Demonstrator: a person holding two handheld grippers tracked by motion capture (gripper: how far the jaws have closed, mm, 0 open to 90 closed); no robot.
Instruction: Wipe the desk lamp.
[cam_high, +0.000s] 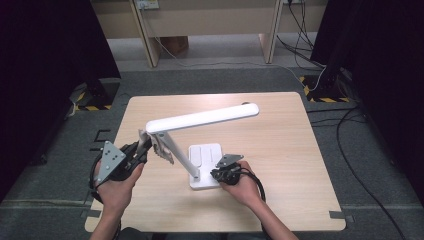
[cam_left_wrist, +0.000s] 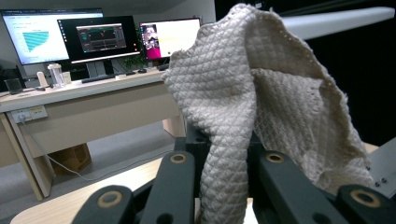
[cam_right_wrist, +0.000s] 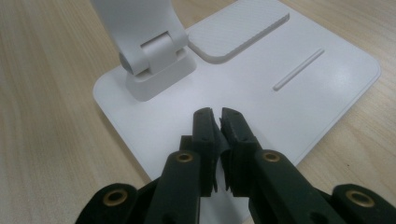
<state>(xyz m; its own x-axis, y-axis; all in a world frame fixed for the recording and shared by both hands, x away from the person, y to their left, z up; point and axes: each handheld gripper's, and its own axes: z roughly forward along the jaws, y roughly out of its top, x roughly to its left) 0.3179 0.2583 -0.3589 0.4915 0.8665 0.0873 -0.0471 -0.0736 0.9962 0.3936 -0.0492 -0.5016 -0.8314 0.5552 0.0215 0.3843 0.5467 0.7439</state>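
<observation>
Meanwhile, left hand-held gripper (cam_high: 141, 148) clamping cloth (cam_left_wrist: 243, 98) beside lamp arm (cam_high: 177, 152), right hand-held gripper (cam_right_wrist: 219, 116) closed, empty, pressing lamp base (cam_right_wrist: 327, 84) edge

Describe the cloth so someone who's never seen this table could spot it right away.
Find the white desk lamp on the wooden table. At its slanted arm, the left gripper pinches a small cloth. It is cream with a quilted diamond weave, the one soft, crumpled thing there.

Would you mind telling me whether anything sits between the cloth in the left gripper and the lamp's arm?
Nothing visible does: the cloth, clamped in the left gripper, hangs right beside the lamp's arm, though contact is unclear.
</observation>
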